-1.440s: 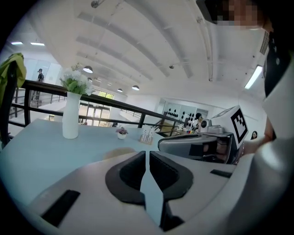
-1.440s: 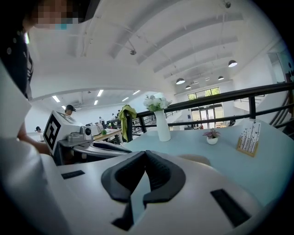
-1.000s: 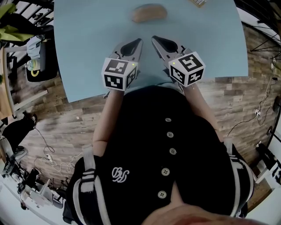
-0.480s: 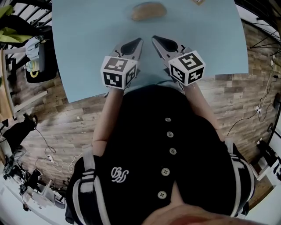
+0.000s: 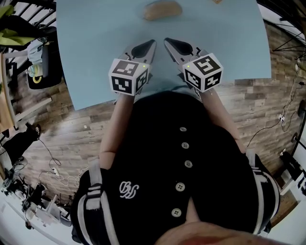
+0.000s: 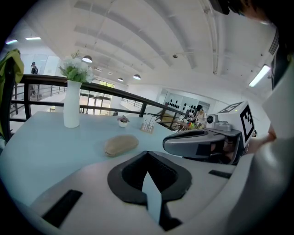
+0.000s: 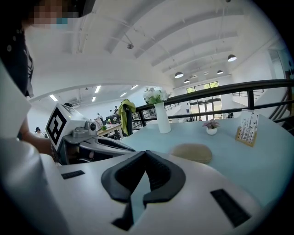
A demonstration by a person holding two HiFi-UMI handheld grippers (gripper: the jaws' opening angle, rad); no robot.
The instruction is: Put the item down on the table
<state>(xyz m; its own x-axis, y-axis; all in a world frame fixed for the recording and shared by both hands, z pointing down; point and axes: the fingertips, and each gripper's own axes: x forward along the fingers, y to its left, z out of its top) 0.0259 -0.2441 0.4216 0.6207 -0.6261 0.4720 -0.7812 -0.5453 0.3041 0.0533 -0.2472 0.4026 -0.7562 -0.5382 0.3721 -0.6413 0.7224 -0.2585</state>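
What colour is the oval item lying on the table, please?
Tan; the oval item shows best in the left gripper view.

table (image 5: 95, 57): we see it fill the far part of the head view, with the person at its near edge.
item (image 5: 162, 10): lies on the table, far centre, ahead of both grippers and well apart from them.
left gripper (image 5: 152, 44): over the near part of the table, left of the right gripper.
right gripper (image 5: 166, 41): just beside it, tips angled toward each other.
vase (image 6: 72, 108): we place it on the table, far left, behind the item.
small pot (image 6: 122, 121): on the table, behind the item, between vase and card holder.
card holder (image 6: 147, 124): on the table, just right of the pot.
railing (image 6: 41, 80): behind the table's far edge.
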